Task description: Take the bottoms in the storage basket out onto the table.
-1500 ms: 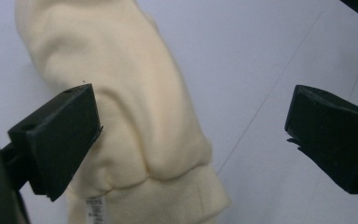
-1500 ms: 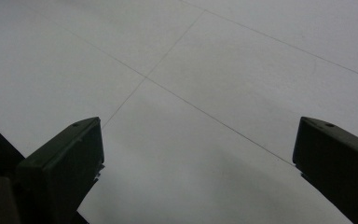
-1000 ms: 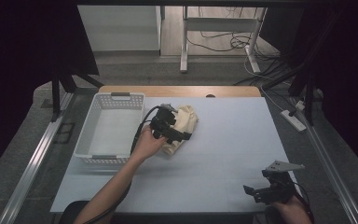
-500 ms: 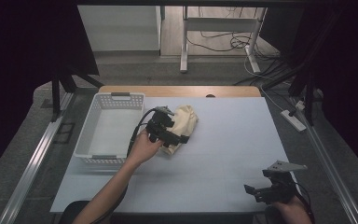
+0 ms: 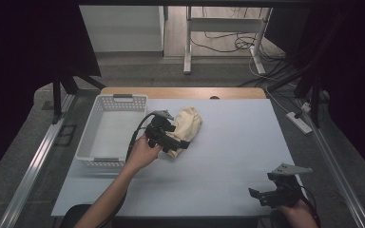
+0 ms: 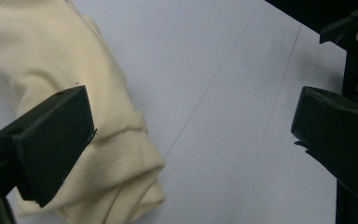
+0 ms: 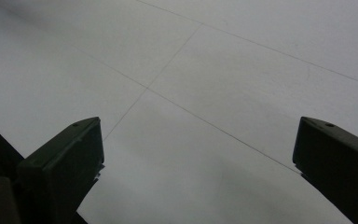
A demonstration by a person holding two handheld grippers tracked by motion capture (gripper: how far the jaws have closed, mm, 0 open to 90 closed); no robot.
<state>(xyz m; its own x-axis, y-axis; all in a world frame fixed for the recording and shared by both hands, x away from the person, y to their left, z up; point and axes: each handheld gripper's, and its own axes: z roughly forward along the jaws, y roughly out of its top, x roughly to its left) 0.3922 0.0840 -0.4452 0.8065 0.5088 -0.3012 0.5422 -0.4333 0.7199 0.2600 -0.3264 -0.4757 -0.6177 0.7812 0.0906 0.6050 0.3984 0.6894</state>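
A cream knitted garment [image 5: 186,127] lies bunched on the white table [image 5: 233,137], just right of a white basket [image 5: 109,133]. My left gripper [image 5: 173,141] hovers over its near end, open. In the left gripper view the ribbed cuff of the garment [image 6: 98,154] lies by the left jaw, and the jaws stand wide apart with nothing between them. My right gripper [image 5: 266,195] rests near the table's front right corner, open. The right gripper view has only bare table [image 7: 191,107] between its spread jaws.
The basket [image 5: 88,159] looks empty and stands at the table's left side. A wooden strip [image 5: 180,92] runs along the far edge. Cables and a power strip [image 5: 300,122] lie on the floor at the right.
My left gripper has shifted slightly toward the near end of the garment. The right gripper has stayed in place.
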